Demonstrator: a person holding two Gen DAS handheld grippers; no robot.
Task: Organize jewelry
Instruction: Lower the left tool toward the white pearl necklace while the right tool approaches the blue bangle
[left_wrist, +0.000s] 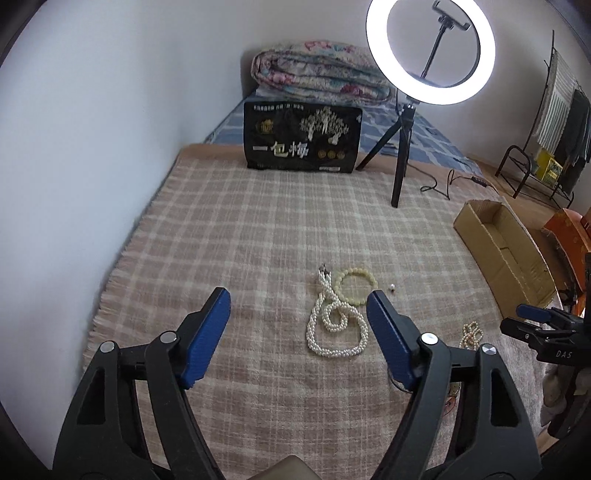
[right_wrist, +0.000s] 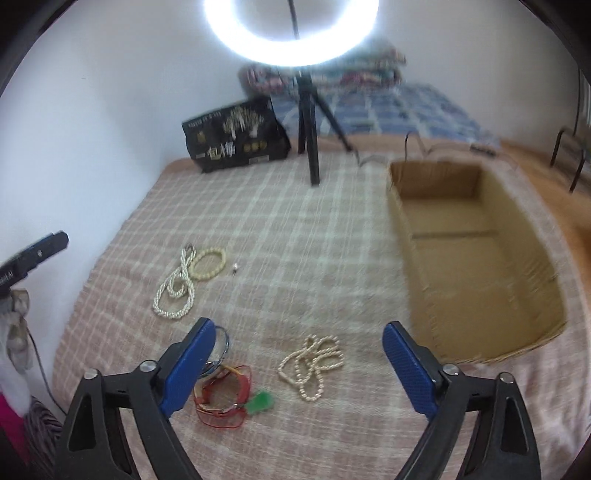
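Hovering with jaws wide and empty, the left gripper (left_wrist: 297, 299) frames the twisted pearl necklace (left_wrist: 336, 325) at twelve o'clock; the right gripper (right_wrist: 299, 330) (equally wide) aims over the beige bead strand (right_wrist: 314, 363), likely bound for the cardboard box (right_wrist: 476, 258) at two o'clock.
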